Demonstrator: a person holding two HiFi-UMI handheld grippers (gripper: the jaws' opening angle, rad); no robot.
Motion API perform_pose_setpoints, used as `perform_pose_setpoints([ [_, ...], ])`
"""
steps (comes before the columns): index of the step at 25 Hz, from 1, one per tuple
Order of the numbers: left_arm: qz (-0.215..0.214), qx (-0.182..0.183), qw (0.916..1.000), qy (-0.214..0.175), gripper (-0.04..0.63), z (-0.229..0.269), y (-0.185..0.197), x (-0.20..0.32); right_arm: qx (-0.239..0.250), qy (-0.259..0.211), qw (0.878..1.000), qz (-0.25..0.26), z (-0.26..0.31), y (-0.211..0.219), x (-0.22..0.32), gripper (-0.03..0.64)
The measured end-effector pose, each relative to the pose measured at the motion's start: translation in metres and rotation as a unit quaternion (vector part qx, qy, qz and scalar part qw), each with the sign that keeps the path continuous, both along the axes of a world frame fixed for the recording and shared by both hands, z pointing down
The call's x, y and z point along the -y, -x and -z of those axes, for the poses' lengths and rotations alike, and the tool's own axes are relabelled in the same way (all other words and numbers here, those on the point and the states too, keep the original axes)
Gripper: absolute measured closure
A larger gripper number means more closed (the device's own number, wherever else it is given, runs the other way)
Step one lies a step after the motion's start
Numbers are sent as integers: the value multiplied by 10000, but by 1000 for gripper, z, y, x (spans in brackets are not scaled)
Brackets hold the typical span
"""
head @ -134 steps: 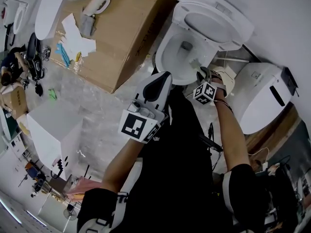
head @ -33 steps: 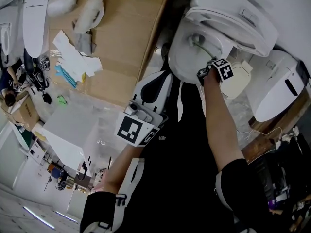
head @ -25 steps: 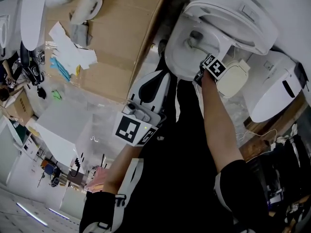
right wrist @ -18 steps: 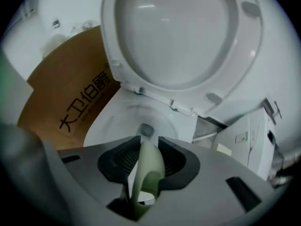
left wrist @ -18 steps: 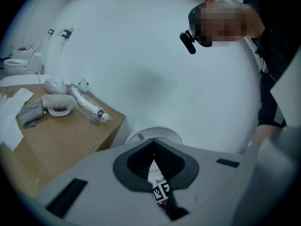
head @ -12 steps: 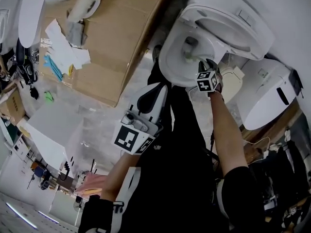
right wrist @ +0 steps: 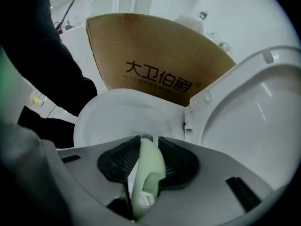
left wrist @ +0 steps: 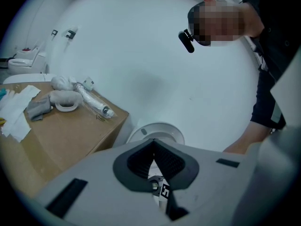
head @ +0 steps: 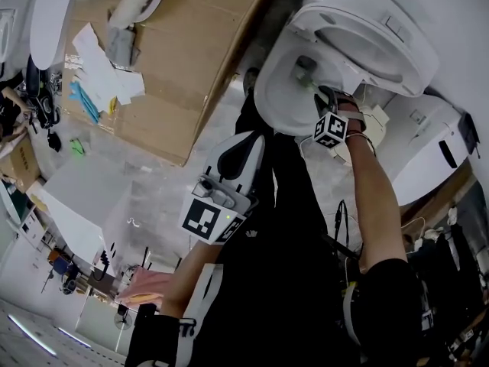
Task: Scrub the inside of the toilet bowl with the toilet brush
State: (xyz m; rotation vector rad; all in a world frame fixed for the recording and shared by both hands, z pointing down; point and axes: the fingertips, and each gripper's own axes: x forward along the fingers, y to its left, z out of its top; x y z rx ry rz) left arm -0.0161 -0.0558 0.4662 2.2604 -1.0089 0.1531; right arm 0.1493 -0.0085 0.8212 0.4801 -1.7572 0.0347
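The white toilet bowl (head: 279, 102) stands open, its lid (head: 367, 40) raised behind it. A pale green toilet brush (head: 308, 80) reaches into the bowl toward the drain. My right gripper (head: 327, 99) hovers over the bowl's right rim, shut on the brush handle (right wrist: 146, 173), which runs between its jaws. The bowl (right wrist: 117, 119) and the lid (right wrist: 249, 112) fill the right gripper view. My left gripper (head: 252, 132) is held near the body, short of the bowl, and its jaws are shut on nothing (left wrist: 154, 147). Beyond its tips I see the bowl (left wrist: 157, 132).
A large cardboard box (head: 183, 52) left of the toilet carries papers and white parts. A cream brush holder (head: 376, 122) sits right of the bowl, with another white toilet body (head: 428, 159) beyond it. Black-clad legs stand in front of the bowl.
The right gripper has moved the brush around inside the bowl and now sits slightly lower and further right over the rim. The left gripper has stayed about where it was.
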Motion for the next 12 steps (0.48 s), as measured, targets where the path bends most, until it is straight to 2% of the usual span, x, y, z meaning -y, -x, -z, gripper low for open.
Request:
perform_pose_setpoints([
  [3,35,6,10000,25,588,-2,5,3,-201,-141,9966,789,0,4,5,491],
  [7,83,-21,9999,61,587,-6,10,10,-453,-255,9838,1714,-2,3,14,491],
  [12,181,-65,9998,75,587,-5,17,20,-721,-314,9518,2966,-2,14,19,491],
])
